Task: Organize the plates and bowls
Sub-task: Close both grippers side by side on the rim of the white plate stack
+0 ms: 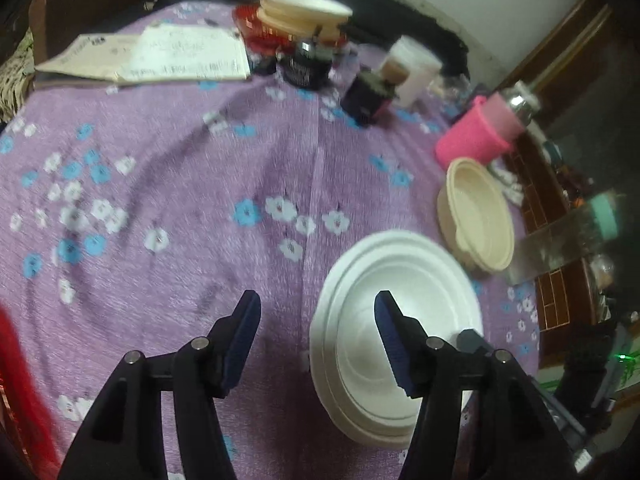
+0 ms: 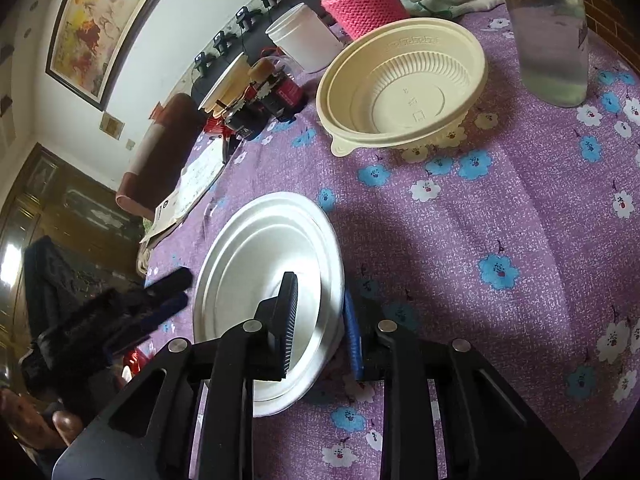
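Note:
A small stack of white plates [image 1: 400, 320] lies on the purple flowered tablecloth; it also shows in the right wrist view [image 2: 264, 264]. A cream plastic bowl [image 1: 476, 216] sits just beyond it, also seen in the right wrist view [image 2: 404, 84]. My left gripper [image 1: 316, 340] is open and empty, its right finger over the plates. My right gripper [image 2: 320, 320] is open with its jaws astride the plates' near rim, one finger above the stack and one outside the rim. The left gripper [image 2: 160, 296] appears at the left of the right wrist view.
Far across the table stands a stack of cream bowls [image 1: 304, 12] on a red container. Dark jars [image 1: 306, 66], a white cup [image 1: 416, 68], a pink knitted bottle [image 1: 480, 132], papers [image 1: 160, 56] and a clear bottle [image 2: 552, 28] crowd the far side.

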{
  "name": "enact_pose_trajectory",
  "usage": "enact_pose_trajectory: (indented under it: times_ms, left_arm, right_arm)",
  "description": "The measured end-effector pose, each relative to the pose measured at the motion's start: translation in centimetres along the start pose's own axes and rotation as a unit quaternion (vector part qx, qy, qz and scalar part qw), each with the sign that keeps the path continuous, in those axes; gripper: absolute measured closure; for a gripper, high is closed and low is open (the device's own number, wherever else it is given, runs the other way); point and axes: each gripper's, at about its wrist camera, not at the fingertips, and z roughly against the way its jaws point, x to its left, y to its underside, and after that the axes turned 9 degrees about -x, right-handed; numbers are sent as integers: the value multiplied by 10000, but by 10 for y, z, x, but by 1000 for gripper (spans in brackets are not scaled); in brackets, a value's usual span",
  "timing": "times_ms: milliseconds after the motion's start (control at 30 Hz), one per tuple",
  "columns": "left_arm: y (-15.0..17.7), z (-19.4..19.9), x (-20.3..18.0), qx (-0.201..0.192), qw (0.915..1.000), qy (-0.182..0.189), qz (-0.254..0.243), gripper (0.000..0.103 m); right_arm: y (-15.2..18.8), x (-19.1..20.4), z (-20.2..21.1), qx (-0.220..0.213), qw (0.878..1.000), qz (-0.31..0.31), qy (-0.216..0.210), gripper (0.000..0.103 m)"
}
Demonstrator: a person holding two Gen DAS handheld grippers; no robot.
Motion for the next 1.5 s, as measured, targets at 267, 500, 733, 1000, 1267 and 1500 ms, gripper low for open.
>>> enact_pose_trajectory:
  times_ms: [267, 500, 733, 1000, 1267, 1500]
  left_arm:
    - [7, -14, -5, 102, 9993, -170, -310, 44]
    - [14, -20, -12, 93, 9972, -377, -637, 44]
    - [15, -21, -10, -9, 9960, -576, -683, 51]
    - [18, -22, -17, -74, 9952, -507, -839, 69]
    - [26, -25, -26, -120, 9923, -550, -1102, 83]
    - [27, -22, -28, -216, 9917, -526, -1154, 86]
  right_arm:
    - [0, -1, -1, 30, 10000, 22, 53, 82]
    - [1, 1, -7, 55, 9999, 49, 140, 82]
    - [3, 1, -12, 51, 9997, 58, 245, 82]
    - [8, 4, -18, 32, 9993, 118, 351, 82]
    - [11, 4, -17, -79, 9987, 179, 473, 87]
    - [13, 7, -16, -163, 9978, 290, 578, 89]
